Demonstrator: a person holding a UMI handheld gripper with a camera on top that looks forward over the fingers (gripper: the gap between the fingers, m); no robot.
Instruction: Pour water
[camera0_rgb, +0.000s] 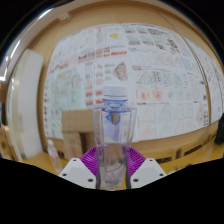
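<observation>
A clear plastic water bottle (113, 135) with a blue-and-white cap stands upright between my gripper's fingers, lifted up in front of the wall. My gripper (112, 165) is shut on the bottle, with both purple pads (90, 158) pressing its lower body from either side. The bottle's base is hidden below, between the white finger bases. No cup or other vessel shows in view.
A wall (150, 60) covered with several printed sheets of paper fills the background. A brown cardboard box (75, 128) stands behind the bottle on the left. A wooden ledge (185, 155) runs along below the wall at the right.
</observation>
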